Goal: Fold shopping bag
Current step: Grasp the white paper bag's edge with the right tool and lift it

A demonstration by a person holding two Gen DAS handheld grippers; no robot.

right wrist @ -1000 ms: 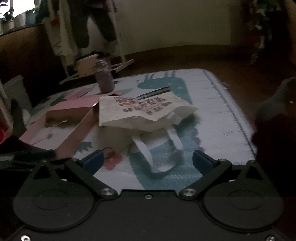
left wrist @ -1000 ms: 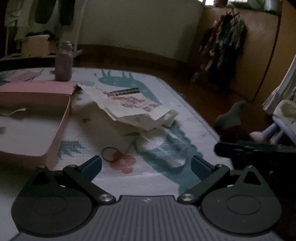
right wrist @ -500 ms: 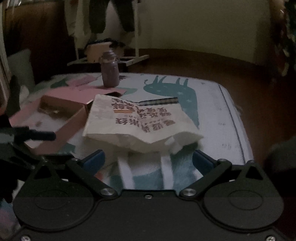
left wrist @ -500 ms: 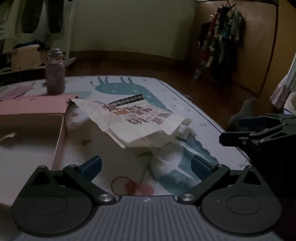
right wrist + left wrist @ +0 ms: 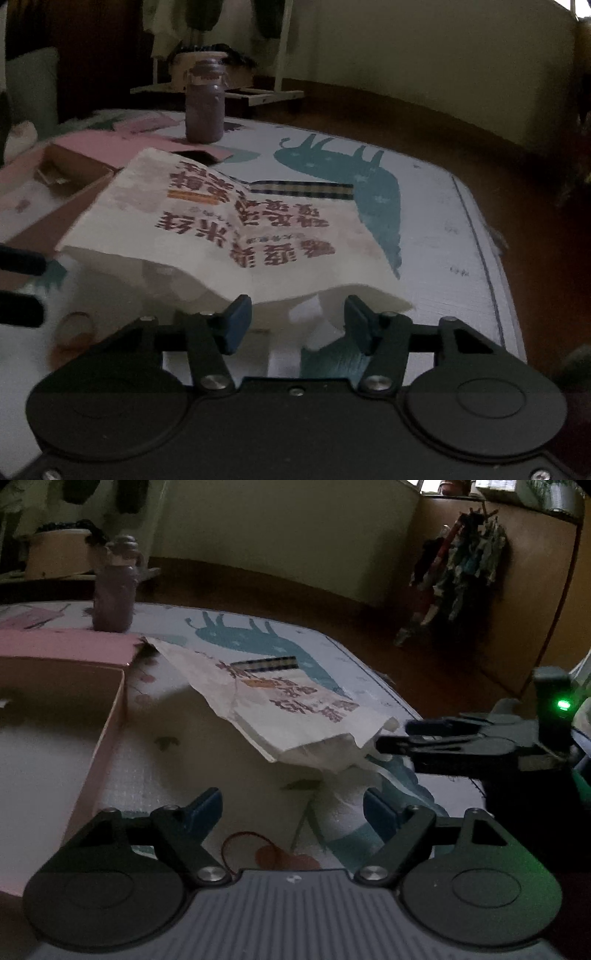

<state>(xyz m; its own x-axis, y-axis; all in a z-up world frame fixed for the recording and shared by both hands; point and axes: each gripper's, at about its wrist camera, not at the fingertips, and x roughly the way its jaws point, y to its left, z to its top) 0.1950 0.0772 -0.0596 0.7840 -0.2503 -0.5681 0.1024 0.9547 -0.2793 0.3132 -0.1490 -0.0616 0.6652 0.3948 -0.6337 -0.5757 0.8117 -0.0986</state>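
On my far left sits the pink box [image 5: 55,716], open on top, with a purple bottle [image 5: 113,590] standing upright behind it on the mat [image 5: 177,760]. My left gripper [image 5: 291,808] hangs low over the mat, its blue-tipped fingers [image 5: 207,808] spread wide with nothing between them. Just ahead of it a thin red loop [image 5: 247,845] lies flat on the mat.

The bag [image 5: 295,712] lies crumpled in the middle of the mat, its printed face up and its near edge lifted off the surface, just right of the box. A white handle strap [image 5: 343,794] trails from under that edge toward me.

From my right side, the bag [image 5: 229,229] fills the view directly ahead. My right gripper [image 5: 297,325] sits at its near edge, fingers [image 5: 236,321] parted, the bag's rim and a bit of white strap [image 5: 314,321] lying in the gap between them; whether they touch the bag I cannot tell. In the left view that gripper [image 5: 391,736] comes in from the right, its tips at the bag's near corner.
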